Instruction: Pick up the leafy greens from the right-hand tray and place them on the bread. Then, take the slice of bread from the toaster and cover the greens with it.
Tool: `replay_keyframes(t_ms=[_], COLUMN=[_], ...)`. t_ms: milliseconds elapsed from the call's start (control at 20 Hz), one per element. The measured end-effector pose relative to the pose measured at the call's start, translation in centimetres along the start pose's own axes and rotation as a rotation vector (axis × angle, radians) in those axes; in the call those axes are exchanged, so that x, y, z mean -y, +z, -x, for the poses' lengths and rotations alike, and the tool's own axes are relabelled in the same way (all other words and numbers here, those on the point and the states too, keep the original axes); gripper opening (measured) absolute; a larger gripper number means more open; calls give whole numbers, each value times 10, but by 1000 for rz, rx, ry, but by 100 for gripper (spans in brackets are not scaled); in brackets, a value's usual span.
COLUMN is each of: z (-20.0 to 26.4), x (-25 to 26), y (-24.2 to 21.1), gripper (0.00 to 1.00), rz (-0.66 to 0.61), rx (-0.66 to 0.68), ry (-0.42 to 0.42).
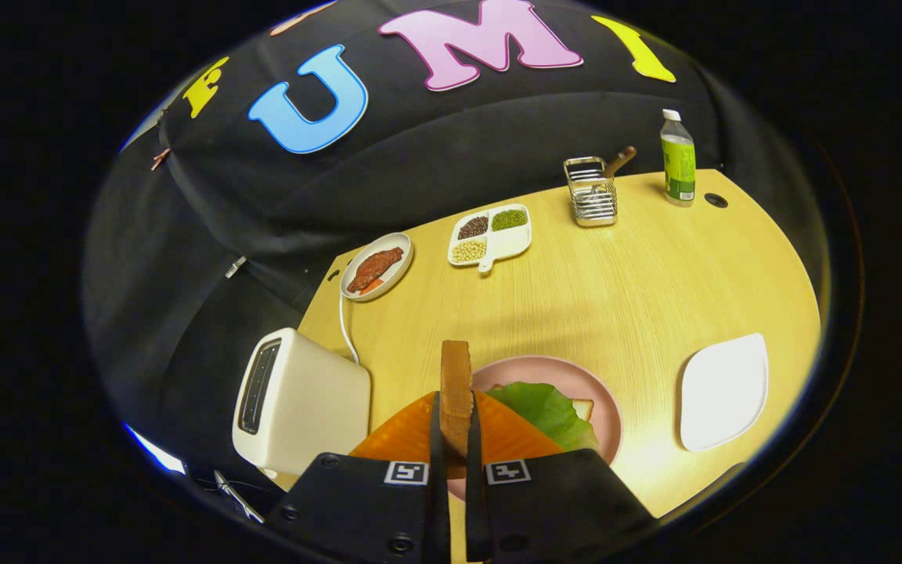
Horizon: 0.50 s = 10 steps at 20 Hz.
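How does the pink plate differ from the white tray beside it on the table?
The pink plate is round and carries leafy greens over bread; the white tray is a rounded square and bare. The plate lies just beyond the gripper, whose jaws are shut on a bread slice; the tray lies off to the side. Both rest flat.

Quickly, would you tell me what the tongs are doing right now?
Tongs: shut on the slice of bread, held upright over the pink plate with the greens.

My gripper (455,427) points forward and somewhat down. Its two fingers (434,439) stand nearly together, pressing from either side on the slice of bread (456,388), which is held upright and edge-on between them.
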<state>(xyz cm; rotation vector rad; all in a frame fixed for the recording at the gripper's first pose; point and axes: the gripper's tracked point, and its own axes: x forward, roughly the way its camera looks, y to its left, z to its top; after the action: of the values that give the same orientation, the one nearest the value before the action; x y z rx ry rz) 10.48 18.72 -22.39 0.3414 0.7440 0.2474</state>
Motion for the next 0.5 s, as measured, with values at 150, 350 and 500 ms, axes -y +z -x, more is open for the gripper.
replay_keyframes(t_ms=[150, 350, 500], z=[-7, -8, -8], x=[18, 44, 64], y=[-11, -12, -19], gripper=[12, 17, 32], rz=[-13, 6, 40], rx=[-21, -19, -35], ry=[-30, -94, -153])
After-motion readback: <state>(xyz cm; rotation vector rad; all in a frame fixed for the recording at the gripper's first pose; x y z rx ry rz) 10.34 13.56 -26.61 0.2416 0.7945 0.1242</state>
